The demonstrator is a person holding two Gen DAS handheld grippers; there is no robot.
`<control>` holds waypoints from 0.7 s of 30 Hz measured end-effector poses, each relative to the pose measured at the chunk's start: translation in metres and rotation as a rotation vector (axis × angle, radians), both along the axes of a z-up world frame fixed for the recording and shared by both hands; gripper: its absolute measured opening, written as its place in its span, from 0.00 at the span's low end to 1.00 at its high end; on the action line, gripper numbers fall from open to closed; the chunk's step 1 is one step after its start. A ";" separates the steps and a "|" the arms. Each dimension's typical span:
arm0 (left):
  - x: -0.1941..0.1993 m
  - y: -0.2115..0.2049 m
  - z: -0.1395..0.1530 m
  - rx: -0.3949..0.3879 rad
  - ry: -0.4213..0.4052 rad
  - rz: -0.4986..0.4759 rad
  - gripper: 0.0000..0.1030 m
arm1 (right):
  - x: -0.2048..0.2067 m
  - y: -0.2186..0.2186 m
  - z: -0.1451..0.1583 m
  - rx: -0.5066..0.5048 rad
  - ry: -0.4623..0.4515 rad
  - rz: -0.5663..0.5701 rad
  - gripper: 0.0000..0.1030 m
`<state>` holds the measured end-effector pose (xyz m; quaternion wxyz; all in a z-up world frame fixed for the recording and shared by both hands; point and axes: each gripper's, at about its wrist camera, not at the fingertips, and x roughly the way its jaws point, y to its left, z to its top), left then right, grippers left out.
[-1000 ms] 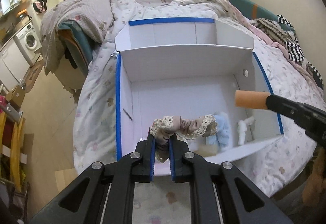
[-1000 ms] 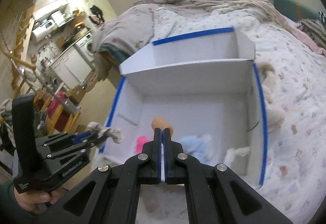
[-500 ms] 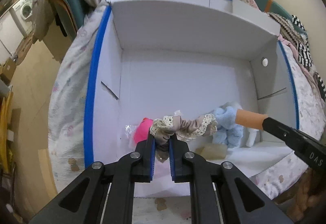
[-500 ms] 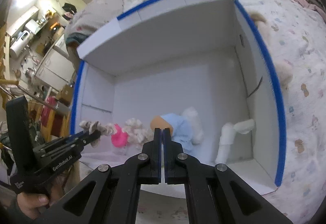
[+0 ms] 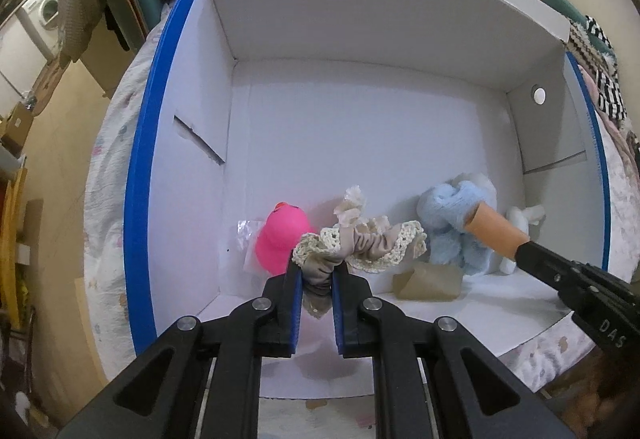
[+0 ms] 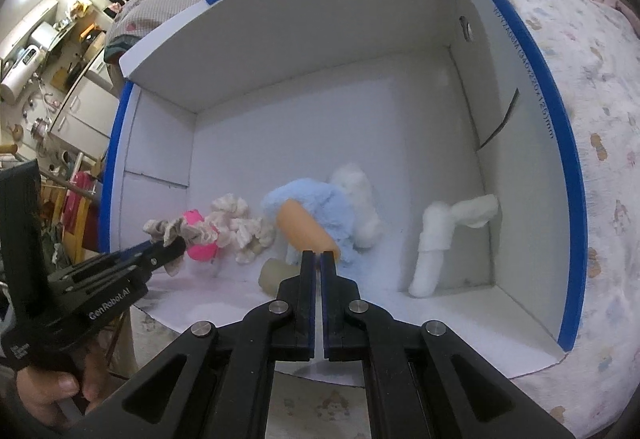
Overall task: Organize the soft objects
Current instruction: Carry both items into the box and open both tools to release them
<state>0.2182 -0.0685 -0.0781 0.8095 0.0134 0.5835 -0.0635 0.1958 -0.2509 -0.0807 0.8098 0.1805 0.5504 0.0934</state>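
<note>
A white cardboard box (image 5: 144, 159) with blue-taped rims lies open on a bed. My left gripper (image 5: 316, 271) holds a beige lace-edged scrunchie (image 5: 360, 243) low over the box's near side; its jaws are opening, with the fabric still pinched between the pads. My right gripper (image 6: 318, 259) is shut on an orange foam roll (image 6: 304, 229) just above a light blue plush (image 6: 316, 199). In the left wrist view the orange roll (image 5: 494, 229) comes in from the right. A pink toy (image 5: 282, 235) sits behind the scrunchie.
On the box floor lie a cream scrunchie (image 6: 240, 227), a tan piece (image 5: 426, 281) and a white rolled cloth (image 6: 436, 239) by the right wall. A floral quilt (image 6: 600, 119) surrounds the box. A hand (image 6: 44, 391) grips the left tool. Furniture stands at far left.
Both grippers have come down into the box with their loads. The box fills both views now, and the pink toy and cream scrunchie have come into sight.
</note>
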 end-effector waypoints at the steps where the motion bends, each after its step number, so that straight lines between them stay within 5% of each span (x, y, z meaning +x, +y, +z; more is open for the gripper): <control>1: 0.000 0.000 0.000 0.005 0.000 0.002 0.13 | 0.000 -0.001 0.000 0.000 -0.004 0.002 0.03; 8: -0.001 0.002 0.003 0.016 -0.007 0.006 0.20 | 0.000 0.001 0.011 -0.027 -0.046 0.005 0.04; 11: -0.005 0.004 0.009 0.018 -0.025 0.008 0.32 | 0.000 0.003 0.014 -0.038 -0.060 0.007 0.07; 13: -0.009 0.007 0.014 0.022 -0.042 0.010 0.46 | 0.000 0.003 0.016 -0.047 -0.067 0.006 0.16; 17: -0.017 0.010 0.026 0.027 -0.082 0.014 0.53 | -0.004 0.002 0.018 -0.055 -0.077 -0.007 0.41; 19: -0.021 0.011 0.032 0.027 -0.103 0.007 0.53 | -0.007 0.000 0.022 -0.057 -0.098 -0.016 0.63; 21: -0.026 0.012 0.039 0.035 -0.128 0.001 0.53 | -0.010 -0.002 0.027 -0.062 -0.113 -0.030 0.64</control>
